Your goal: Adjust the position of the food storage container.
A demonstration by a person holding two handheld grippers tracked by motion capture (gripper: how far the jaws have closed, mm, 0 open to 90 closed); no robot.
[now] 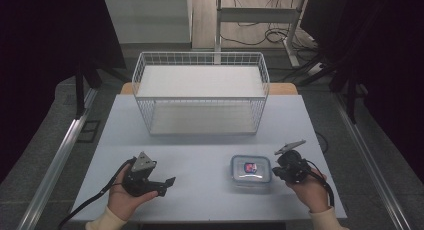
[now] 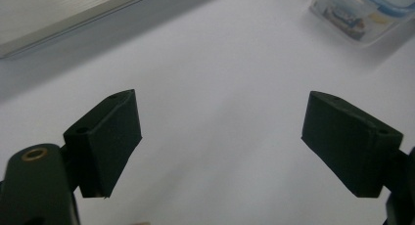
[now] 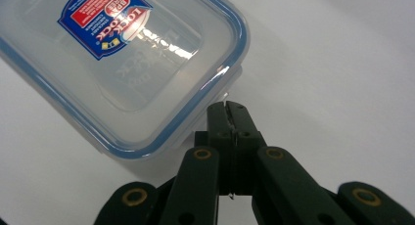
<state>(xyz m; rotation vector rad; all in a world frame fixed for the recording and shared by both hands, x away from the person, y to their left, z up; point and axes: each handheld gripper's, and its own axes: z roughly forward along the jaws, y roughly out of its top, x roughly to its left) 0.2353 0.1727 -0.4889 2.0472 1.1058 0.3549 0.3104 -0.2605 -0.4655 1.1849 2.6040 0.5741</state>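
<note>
A clear plastic food container (image 1: 250,171) with a blue-rimmed lid and a red and blue label lies flat on the white table (image 1: 200,160), right of centre. My right gripper (image 1: 276,171) is just to its right, held in a hand. In the right gripper view its jaws (image 3: 228,110) are pressed together with their tips at the container's (image 3: 117,63) side edge, by a lid flap; whether they pinch the flap I cannot tell. My left gripper (image 1: 169,183) rests low at the front left, jaws wide apart (image 2: 220,132) over bare table, with the container (image 2: 364,10) farther off.
A white wire basket (image 1: 200,92) with a shelf panel stands at the back of the table. Dark curtains flank both sides. Metal floor rails (image 1: 55,165) run along the table's left and right, and desk legs and cables lie beyond the basket.
</note>
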